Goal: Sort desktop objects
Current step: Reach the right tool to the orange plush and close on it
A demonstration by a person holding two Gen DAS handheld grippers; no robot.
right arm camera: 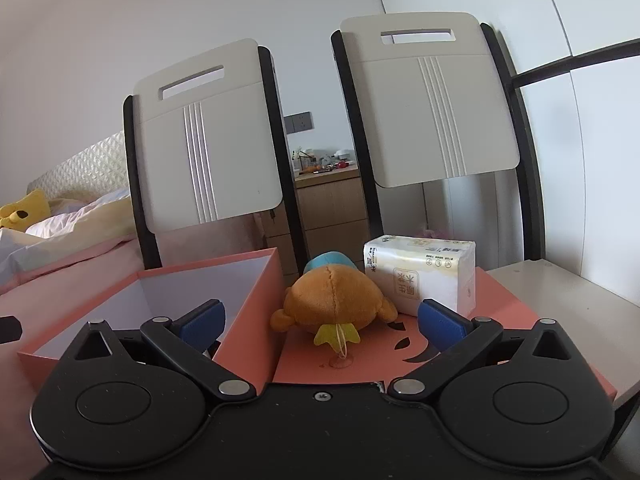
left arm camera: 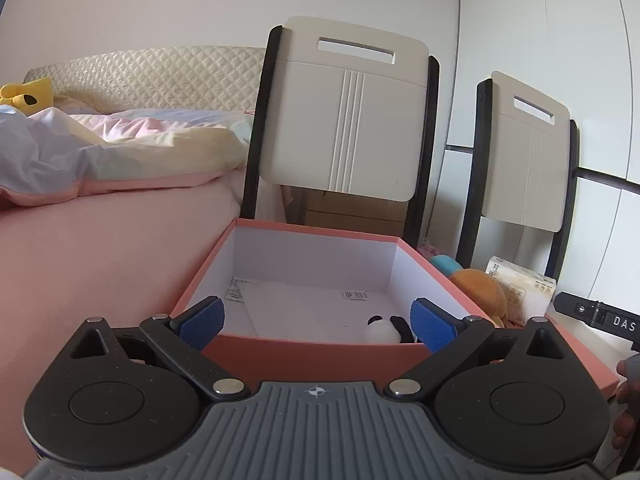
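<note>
Your left gripper (left arm camera: 316, 326) is spread wide and empty, hovering at the near wall of the pink box (left arm camera: 308, 350). One item is already in — a small black-and-white plush (left arm camera: 384, 330), probably a panda, half hidden by the wall. Your right gripper (right arm camera: 320, 322) is also wide open with nothing in it, facing the orange plush (right arm camera: 334, 306) on the pink lid (right arm camera: 504, 320), tissue pack (right arm camera: 424, 276) just behind it. A blue thing (right arm camera: 330, 261) peeks out behind the plush. So early on — most is still left to box.
</note>
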